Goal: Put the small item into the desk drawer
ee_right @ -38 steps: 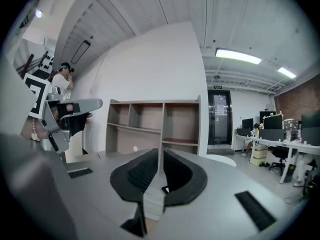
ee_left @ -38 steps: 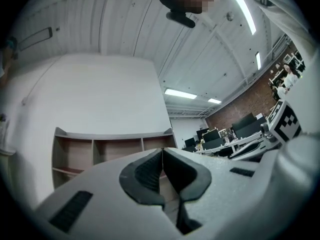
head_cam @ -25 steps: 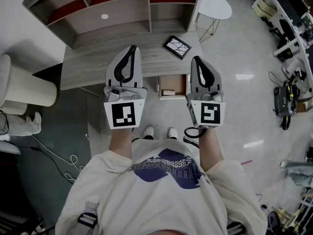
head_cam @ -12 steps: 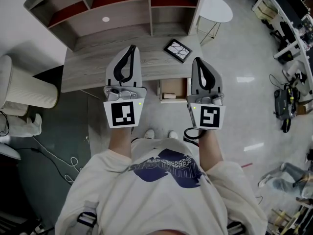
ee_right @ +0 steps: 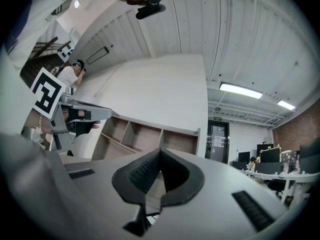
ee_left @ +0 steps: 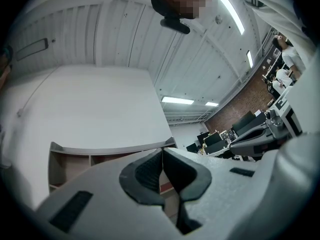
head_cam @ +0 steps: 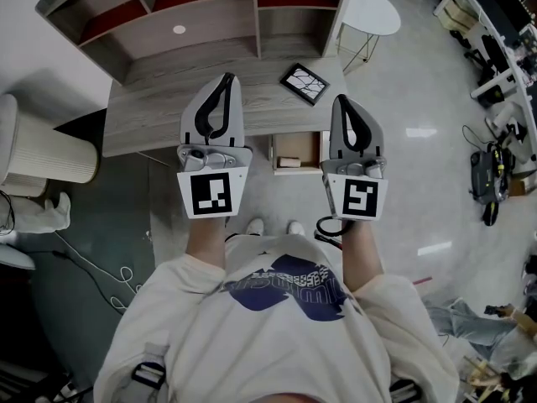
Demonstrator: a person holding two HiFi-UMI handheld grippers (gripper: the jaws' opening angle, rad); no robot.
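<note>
Open-plan office, rows of desks [head_cam: 495, 11] with dark monitors [ee_right: 265, 154] along one side, glossy pale floor [head_cam: 403, 91], long ceiling lights [ee_right: 241, 90], glass door [ee_right: 217, 140], brick wall [ee_left: 237, 104], wooden tabletop [head_cam: 151, 112] under open shelves [head_cam: 201, 19], loose cables [head_cam: 116, 280] on the floor

small item [head_cam: 288, 161] in drawer [head_cam: 307, 146]: too small to identify | shelf unit [head_cam: 201, 23]: cut by top edge

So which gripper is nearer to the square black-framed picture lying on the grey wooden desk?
Right. The right gripper appears just right of the square black-framed picture; the left gripper is further off, on its left side.
</note>
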